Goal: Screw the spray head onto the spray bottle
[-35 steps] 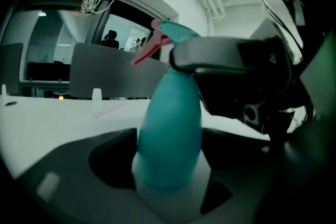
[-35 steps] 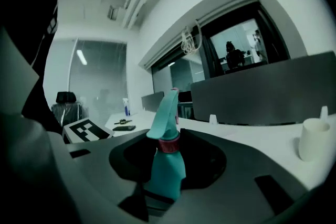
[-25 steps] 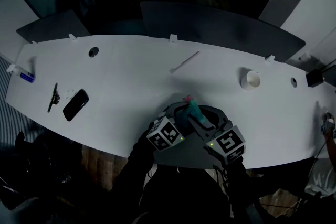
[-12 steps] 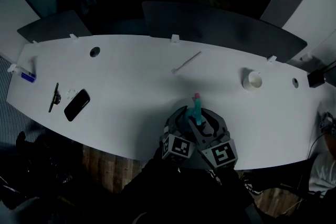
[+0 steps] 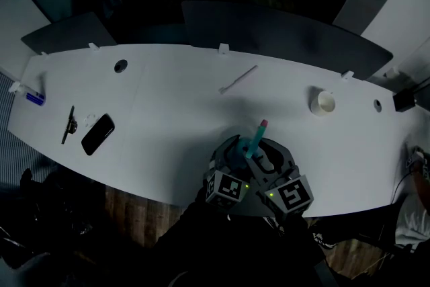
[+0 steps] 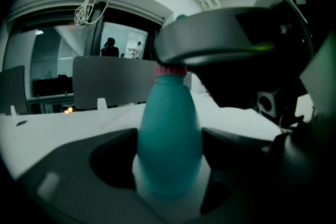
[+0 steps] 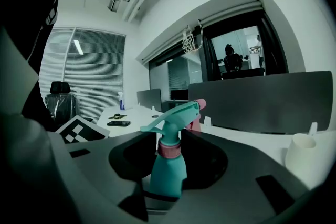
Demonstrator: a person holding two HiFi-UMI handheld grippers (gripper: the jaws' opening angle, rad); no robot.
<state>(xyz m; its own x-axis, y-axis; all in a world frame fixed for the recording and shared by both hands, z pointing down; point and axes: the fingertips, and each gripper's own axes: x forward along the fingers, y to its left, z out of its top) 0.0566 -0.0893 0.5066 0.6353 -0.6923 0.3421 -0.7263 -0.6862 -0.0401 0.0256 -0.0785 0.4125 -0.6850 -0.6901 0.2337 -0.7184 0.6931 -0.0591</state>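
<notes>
**While the left tool (image 6: 169, 157) is gripping the bottle (image 6: 169, 118), the right tool (image 7: 169, 168) is closing round the head (image 7: 176, 113)**

Because the coming twist is turning on a single line, I am watching the bottle's long axis. It is running close to upright, from the teal body up through the pink collar (image 7: 169, 149) into the head. In the head view it is leaning a little away from me, above the near part of the desk (image 5: 168, 97). I cannot tell whether its base is resting on the desk.

My left tool is standing wide, its jaws pressing on either side of the body low down. My right tool is standing narrower. It is crossing over the top of the left one, and its jaws are flanking the collar and the stem of the head. I am judging that as a grip, not just a hover. So the head is sitting directly above the left tool and inside the right one, which is the nearer to it.

The nozzle (image 7: 200, 104) is pointing away and to the right, with the trigger toward the left in the right gripper view. The head is looking seated on the neck, though how far the thread is run I am not able to see. I am expecting any turn to go about that upright axis, with the left tool resisting. A sideways pull is risking a crossed thread.
</notes>
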